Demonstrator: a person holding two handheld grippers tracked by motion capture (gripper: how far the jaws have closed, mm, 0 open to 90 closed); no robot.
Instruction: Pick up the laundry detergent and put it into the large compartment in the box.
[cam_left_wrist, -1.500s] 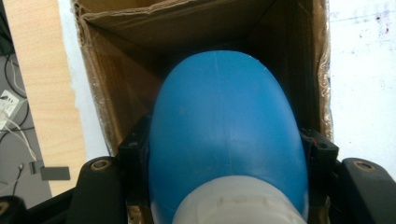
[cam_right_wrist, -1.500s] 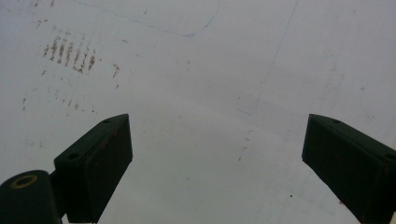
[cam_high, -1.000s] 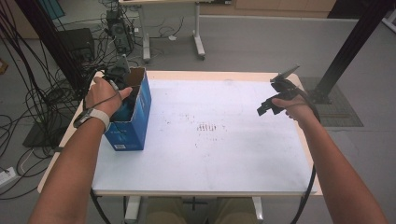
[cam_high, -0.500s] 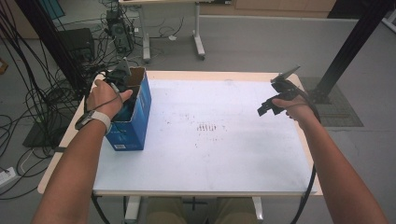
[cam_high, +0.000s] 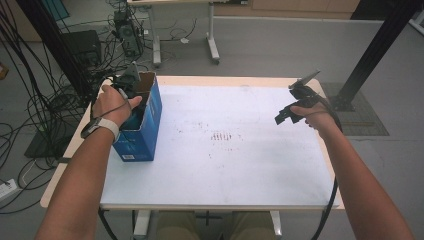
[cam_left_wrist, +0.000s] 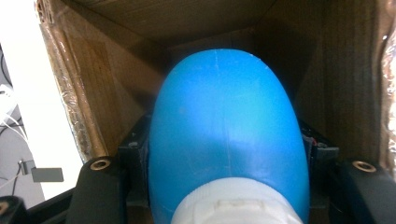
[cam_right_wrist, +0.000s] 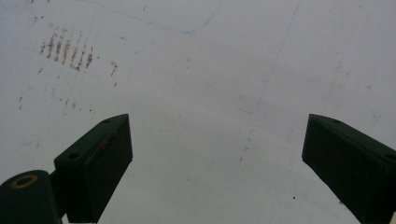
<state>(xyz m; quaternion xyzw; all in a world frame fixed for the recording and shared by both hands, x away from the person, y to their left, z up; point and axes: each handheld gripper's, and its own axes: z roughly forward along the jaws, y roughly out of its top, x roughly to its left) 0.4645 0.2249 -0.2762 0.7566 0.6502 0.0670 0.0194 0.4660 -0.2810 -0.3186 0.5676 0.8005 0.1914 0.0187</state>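
In the left gripper view, a smooth, rounded blue plastic bottle with a white cap is seen clamped between the black fingers of the left gripper, its body pointing into the brown cardboard interior of the open box. In the high view the bottle is hidden by the hand; there the left gripper is seen lowered into the open top of the blue cardboard box, which stands upright near the left edge of the white-topped desk. The right gripper is held above the desk's right side, well apart from the box. In the right gripper view its fingers are spread wide and hold nothing, with the stained desk surface beneath.
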